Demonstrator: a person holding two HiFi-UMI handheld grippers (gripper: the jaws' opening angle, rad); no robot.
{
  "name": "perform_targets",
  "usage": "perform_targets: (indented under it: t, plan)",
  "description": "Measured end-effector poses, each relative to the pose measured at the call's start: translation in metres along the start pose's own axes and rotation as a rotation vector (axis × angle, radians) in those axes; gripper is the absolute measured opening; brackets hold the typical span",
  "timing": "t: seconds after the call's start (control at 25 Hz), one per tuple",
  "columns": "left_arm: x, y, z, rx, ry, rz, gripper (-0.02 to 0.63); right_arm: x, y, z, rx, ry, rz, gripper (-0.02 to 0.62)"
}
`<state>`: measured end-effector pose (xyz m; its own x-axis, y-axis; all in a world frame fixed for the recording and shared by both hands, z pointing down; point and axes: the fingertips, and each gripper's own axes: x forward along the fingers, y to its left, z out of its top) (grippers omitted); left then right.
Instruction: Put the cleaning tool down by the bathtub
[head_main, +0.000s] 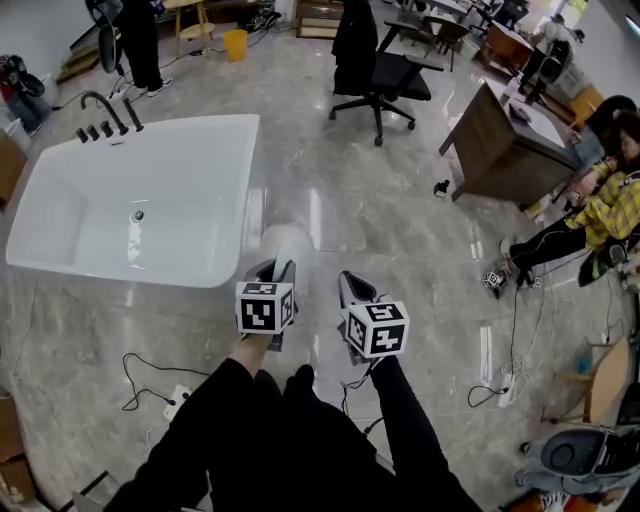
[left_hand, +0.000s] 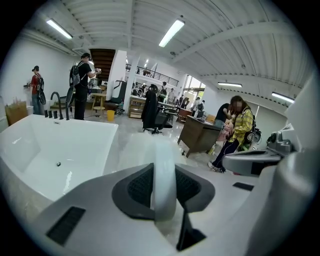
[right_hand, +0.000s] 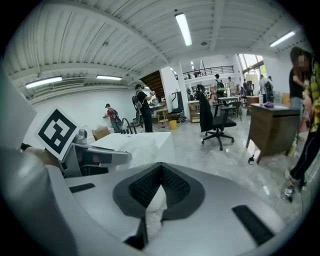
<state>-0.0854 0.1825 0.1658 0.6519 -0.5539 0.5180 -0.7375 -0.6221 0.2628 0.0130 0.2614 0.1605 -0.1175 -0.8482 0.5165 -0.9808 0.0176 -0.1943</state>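
Note:
The white bathtub (head_main: 150, 125) stands on the marble floor at the left. My left gripper (head_main: 277, 268) hovers just off the tub's near right corner, shut on the cleaning tool (head_main: 288, 242), a pale whitish piece that sticks out forward past the jaws. In the left gripper view the tool's white handle (left_hand: 163, 155) runs between the dark pads (left_hand: 136, 187), and the tub (left_hand: 50, 150) lies to the left. My right gripper (head_main: 352, 285) is beside the left one, jaws shut; a pale patch shows in its gap (right_hand: 159, 192), and I cannot tell what that is.
A black faucet (head_main: 105, 110) sits on the tub's far rim. Cables and a power strip (head_main: 150, 385) lie on the floor at the near left. A black office chair (head_main: 385, 75) and a wooden desk (head_main: 500, 140) stand further off, with a seated person (head_main: 600, 210) at right.

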Motion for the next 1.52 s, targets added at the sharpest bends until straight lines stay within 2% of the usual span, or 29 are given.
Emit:
perform_targets:
  t: [0.24, 0.52, 0.68, 1.24, 1.52]
  plan:
    - [0.013, -0.011, 0.008, -0.021, -0.004, 0.02, 0.095, -0.003, -0.019, 0.005, -0.003, 0.01, -0.01, 0.0]
    - [0.043, -0.003, 0.005, -0.025, 0.033, 0.044, 0.095, 0.009, -0.063, -0.003, 0.078, 0.05, -0.074, 0.0]
    - [0.07, 0.001, 0.008, -0.037, 0.044, 0.05, 0.095, 0.024, -0.084, -0.008, 0.078, 0.092, -0.086, 0.0]
    - [0.194, 0.061, 0.049, -0.091, 0.114, 0.057, 0.095, 0.143, -0.137, 0.041, 0.08, 0.172, -0.076, 0.0]
    - [0.248, 0.084, 0.059, -0.124, 0.143, 0.063, 0.095, 0.192, -0.167, 0.048, 0.095, 0.243, -0.087, 0.0]
